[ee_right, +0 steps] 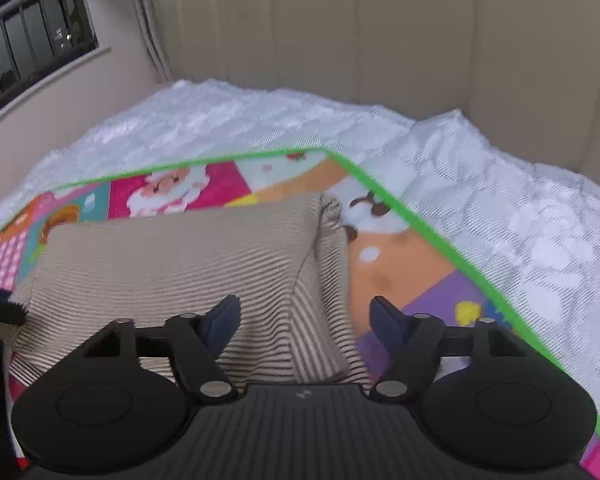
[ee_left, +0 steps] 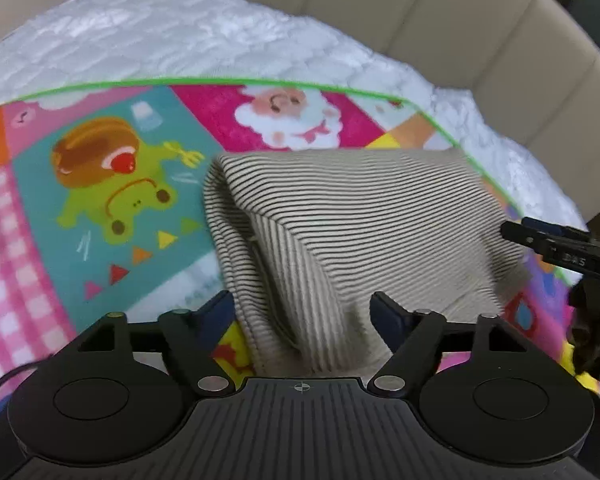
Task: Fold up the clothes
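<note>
Striped garment [ee_left: 340, 224] lies folded on cartoon mat [ee_left: 100, 200], jaws apart.

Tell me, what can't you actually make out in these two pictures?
- Garment type: striped cloth is folded; no sleeves or collar show in either view.
- Its near edge: hidden behind the left gripper and right gripper bodies.
- Mat near part: cut off by the frame and grippers.
- Stripes and mat drawings: motion-blurred, left view.
- The person: out of frame.

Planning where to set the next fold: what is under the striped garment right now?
The striped garment lies on the colourful cartoon mat, which rests on a white quilted cover. The mat's pattern directly beneath the garment is covered, so anything lying there cannot be seen.
</note>
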`<state>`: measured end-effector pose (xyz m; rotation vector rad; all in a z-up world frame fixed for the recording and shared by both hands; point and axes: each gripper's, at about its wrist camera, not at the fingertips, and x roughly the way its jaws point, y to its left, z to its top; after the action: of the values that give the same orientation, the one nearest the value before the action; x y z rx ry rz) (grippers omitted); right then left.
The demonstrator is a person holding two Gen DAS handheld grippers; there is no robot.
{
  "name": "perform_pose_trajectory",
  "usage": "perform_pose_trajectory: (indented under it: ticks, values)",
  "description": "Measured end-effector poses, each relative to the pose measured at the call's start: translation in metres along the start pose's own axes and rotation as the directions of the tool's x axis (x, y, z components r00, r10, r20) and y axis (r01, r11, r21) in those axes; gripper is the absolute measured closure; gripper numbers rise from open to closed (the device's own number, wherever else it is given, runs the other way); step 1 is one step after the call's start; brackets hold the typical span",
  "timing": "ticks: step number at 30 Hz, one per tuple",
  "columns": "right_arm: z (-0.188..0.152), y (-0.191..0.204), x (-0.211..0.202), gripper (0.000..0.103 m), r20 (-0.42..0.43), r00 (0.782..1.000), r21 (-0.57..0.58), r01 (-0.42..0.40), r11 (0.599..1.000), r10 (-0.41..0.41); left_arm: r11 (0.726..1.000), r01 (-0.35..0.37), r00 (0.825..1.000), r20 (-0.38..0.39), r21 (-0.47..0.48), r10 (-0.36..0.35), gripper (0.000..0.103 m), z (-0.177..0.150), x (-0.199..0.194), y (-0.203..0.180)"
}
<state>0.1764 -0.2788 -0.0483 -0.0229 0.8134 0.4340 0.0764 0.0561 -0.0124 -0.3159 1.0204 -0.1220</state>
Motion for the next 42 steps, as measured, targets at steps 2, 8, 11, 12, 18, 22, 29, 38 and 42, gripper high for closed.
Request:
perform_pose_trajectory:
  ticks: [2,8,11,12,18,22,29,38,42]
  values:
    - [0.005,-0.004,-0.001,0.003,0.005,1.000,0.038,-0.012,0.999,0.012,0.998,0.066,0.998,-0.008,-0.013,-0.066,0.017,-0.005,-0.010,-0.007]
    - [0.016,0.010,0.021,0.000,0.025,1.000,0.050,0.002,0.999,-0.003,0.940,0.312,0.941,-0.090,-0.137,-0.325,0.009,-0.018,0.013,-0.024]
    - [0.030,0.021,0.035,0.000,0.071,0.997,0.033,0.033,0.999,-0.035,0.926,0.299,0.932,-0.139,-0.231,-0.336,0.009,-0.022,0.043,-0.018]
    - [0.036,0.025,0.038,0.000,0.088,0.995,0.022,0.038,0.999,-0.040,0.921,0.292,0.929,-0.152,-0.259,-0.338,0.009,-0.023,0.051,-0.014]
    - [0.070,0.041,0.093,0.000,-0.001,0.989,-0.097,0.148,0.984,-0.148,0.903,0.289,0.921,-0.166,-0.319,-0.354,0.010,-0.027,0.073,0.002]
    - [0.063,0.035,0.130,0.000,-0.136,0.966,-0.174,0.196,0.965,-0.221,0.909,0.287,0.929,-0.142,-0.300,-0.341,0.012,-0.012,0.078,0.009]
    - [0.029,-0.001,0.094,0.000,-0.143,0.970,0.028,0.203,0.979,-0.197,0.931,0.268,0.950,-0.091,-0.249,-0.298,0.013,0.042,0.098,0.023]
    - [-0.020,0.021,0.043,0.000,-0.203,0.971,0.057,0.144,0.988,-0.130,0.935,0.222,0.975,0.061,-0.278,-0.214,0.013,0.108,0.130,0.041]
    - [-0.030,0.034,0.025,0.000,-0.229,0.972,0.035,0.067,0.997,-0.058,0.969,0.120,0.992,0.059,-0.215,-0.110,0.011,0.104,0.118,0.035]
